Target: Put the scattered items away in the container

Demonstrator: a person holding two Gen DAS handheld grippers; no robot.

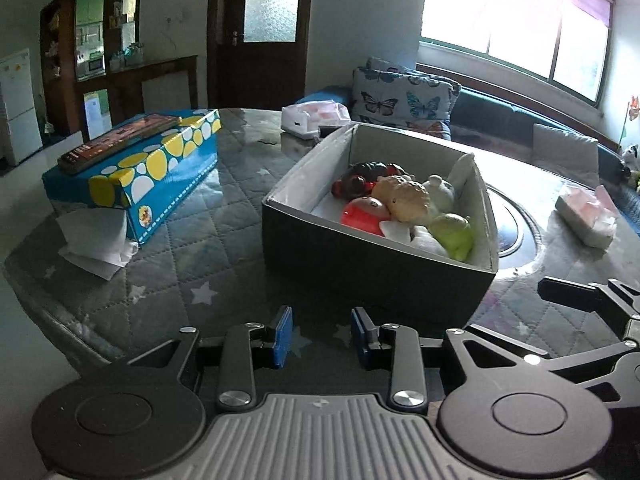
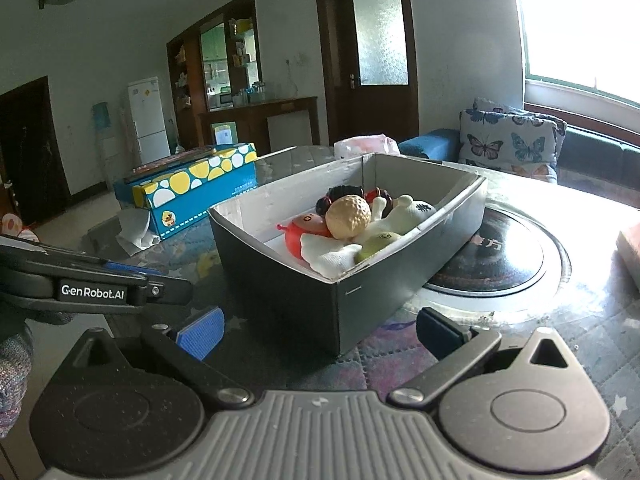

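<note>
A dark grey cardboard box [image 1: 360, 264] with a pale lining stands on the table, also in the right wrist view [image 2: 280, 272]. It holds several small toys: a tan bumpy one [image 1: 404, 196], a red one [image 1: 364, 214], a green one [image 1: 454, 234], a white one [image 1: 438, 192] and dark red ones [image 1: 360, 178]. My left gripper [image 1: 322, 338] is in front of the box, low over the table, narrowly open and empty. My right gripper [image 2: 320, 334] is wide open and empty, near the box's front corner.
A blue box with yellow and white spots [image 1: 144, 176] lies at the left, a flat dark slab [image 1: 116, 142] on top and crumpled tissue [image 1: 96, 240] beside it. Plastic-wrapped packs lie at the back [image 1: 314, 118] and right [image 1: 588, 216]. A round dark turntable [image 2: 500, 256] sits behind the box.
</note>
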